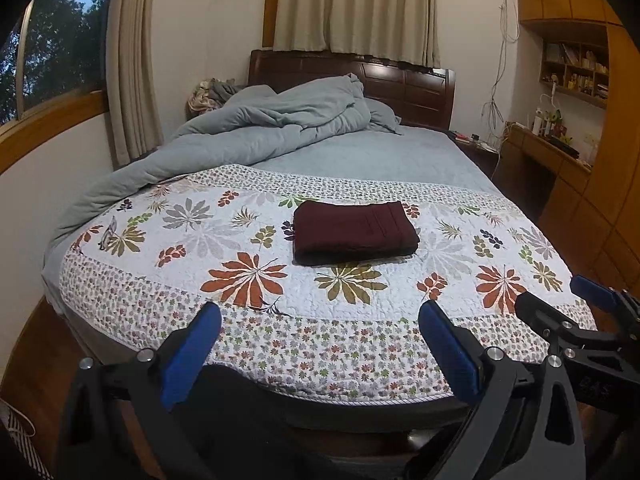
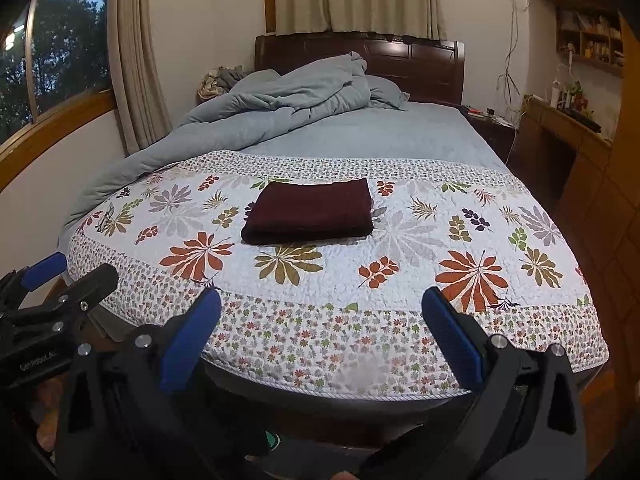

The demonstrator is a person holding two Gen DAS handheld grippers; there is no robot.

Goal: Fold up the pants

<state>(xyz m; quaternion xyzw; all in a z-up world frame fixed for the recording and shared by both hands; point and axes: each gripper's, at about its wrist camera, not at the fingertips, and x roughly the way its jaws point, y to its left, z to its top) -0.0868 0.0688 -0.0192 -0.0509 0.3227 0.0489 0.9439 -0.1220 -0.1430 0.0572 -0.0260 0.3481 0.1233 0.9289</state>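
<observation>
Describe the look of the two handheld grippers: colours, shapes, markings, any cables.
Both match. The left gripper and right gripper have black plastic frames with triangular cut-outs, silver round bolt heads at the joints, and long blue pads lining the fingers. Small pale lettering marks each body where it shows in the other's view; it is too blurred to read. No cables or sleeves are visible.

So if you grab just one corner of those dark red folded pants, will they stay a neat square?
Probably not. The pants look like soft cloth in loose stacked layers, so lifting one corner would likely let them flop open. They seem light, and might drag rather than slide on the bumpy floral quilt.
</observation>
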